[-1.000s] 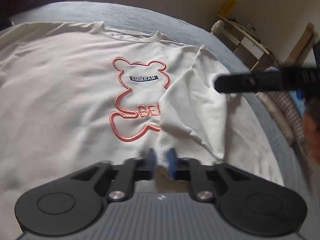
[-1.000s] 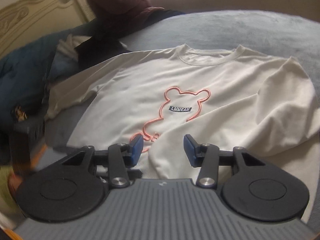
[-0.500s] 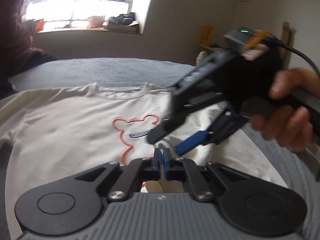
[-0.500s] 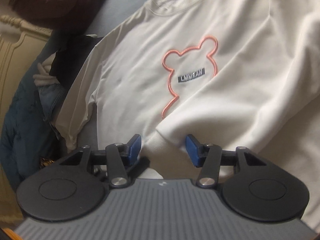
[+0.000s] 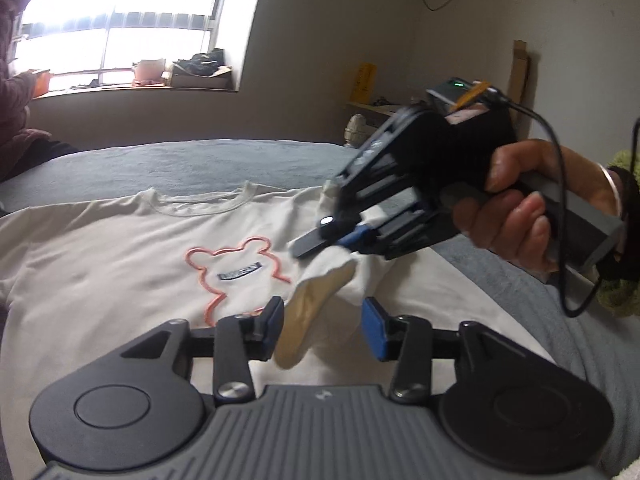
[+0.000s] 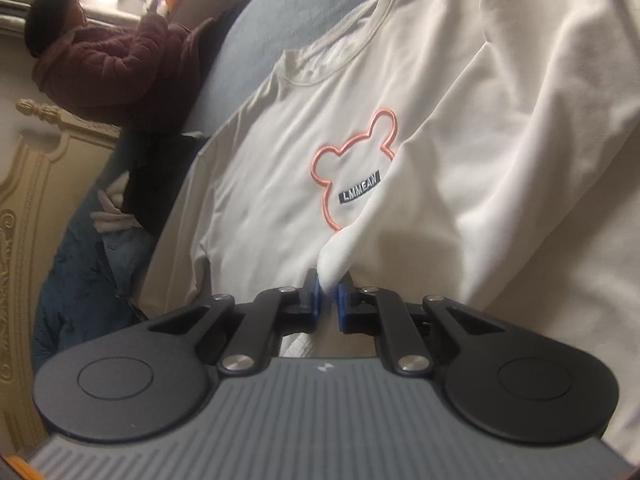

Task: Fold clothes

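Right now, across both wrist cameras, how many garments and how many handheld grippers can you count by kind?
Cream sweatshirt with orange bear outline: 1
Black two-finger grippers with blue pads: 2, the left gripper open, the right gripper shut on the sweatshirt's sleeve
Total: 3

The right gripper (image 5: 340, 236) and the lifted sleeve (image 5: 316, 300) are crowding the space ahead of the left gripper (image 5: 323, 330). A clothes pile (image 6: 112, 216) is blocking the bed's (image 5: 208, 164) far-left side.
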A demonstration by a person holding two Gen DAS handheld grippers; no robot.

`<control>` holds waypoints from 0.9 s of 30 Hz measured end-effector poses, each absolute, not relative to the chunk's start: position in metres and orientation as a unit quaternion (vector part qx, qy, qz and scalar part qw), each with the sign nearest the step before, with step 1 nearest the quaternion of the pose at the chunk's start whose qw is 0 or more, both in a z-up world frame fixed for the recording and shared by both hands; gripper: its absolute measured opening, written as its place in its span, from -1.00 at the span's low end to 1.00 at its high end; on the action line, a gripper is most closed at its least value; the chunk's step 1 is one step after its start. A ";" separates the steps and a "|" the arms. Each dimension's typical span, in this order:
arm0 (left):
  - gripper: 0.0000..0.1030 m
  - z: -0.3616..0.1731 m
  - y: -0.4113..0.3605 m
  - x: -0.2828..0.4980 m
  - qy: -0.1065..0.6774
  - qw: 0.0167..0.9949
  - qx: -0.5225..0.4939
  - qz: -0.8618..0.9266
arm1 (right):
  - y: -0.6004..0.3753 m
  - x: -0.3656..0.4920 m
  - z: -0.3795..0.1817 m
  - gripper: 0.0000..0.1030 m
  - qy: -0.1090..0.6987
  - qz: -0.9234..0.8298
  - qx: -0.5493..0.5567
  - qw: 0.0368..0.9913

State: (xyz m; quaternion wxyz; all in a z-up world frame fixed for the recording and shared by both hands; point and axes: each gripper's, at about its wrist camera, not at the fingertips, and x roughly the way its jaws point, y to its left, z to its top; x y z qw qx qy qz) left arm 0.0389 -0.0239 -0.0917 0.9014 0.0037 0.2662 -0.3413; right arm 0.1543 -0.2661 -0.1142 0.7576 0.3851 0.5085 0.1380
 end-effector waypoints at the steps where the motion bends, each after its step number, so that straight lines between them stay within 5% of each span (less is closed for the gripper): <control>1: 0.00 -0.092 -0.023 0.041 0.267 0.902 0.002 -0.340 | -0.268 0.153 -0.113 -0.87 0.504 0.140 0.388 0.759; 4: 0.29 -0.095 -0.025 0.049 0.274 0.900 0.002 -0.338 | -0.273 0.149 -0.112 -0.87 0.493 0.144 0.401 0.758; 7: 0.29 -0.104 -0.038 0.055 0.287 0.896 0.021 -0.339 | -0.276 0.145 -0.115 -0.87 0.490 0.144 0.412 0.755; 9: 0.17 -0.112 -0.047 0.062 0.299 0.891 0.028 -0.339 | -0.278 0.143 -0.116 -0.87 0.488 0.142 0.417 0.753; 10: -0.04 -0.115 -0.051 0.065 0.305 0.889 0.031 -0.339 | -0.278 0.142 -0.116 -0.87 0.487 0.142 0.418 0.754; 12: -0.77 -0.121 -0.055 0.075 0.326 0.882 0.017 -0.339 | -0.278 0.143 -0.114 -0.87 0.484 0.143 0.418 0.756; 13: -0.88 -0.122 -0.054 0.080 0.336 0.880 0.001 -0.335 | -0.277 0.145 -0.111 -0.87 0.482 0.144 0.414 0.758; 27: -0.90 -0.103 0.069 0.197 0.395 0.842 -0.295 -0.217 | -0.178 0.280 -0.063 -0.87 0.488 0.211 0.322 0.783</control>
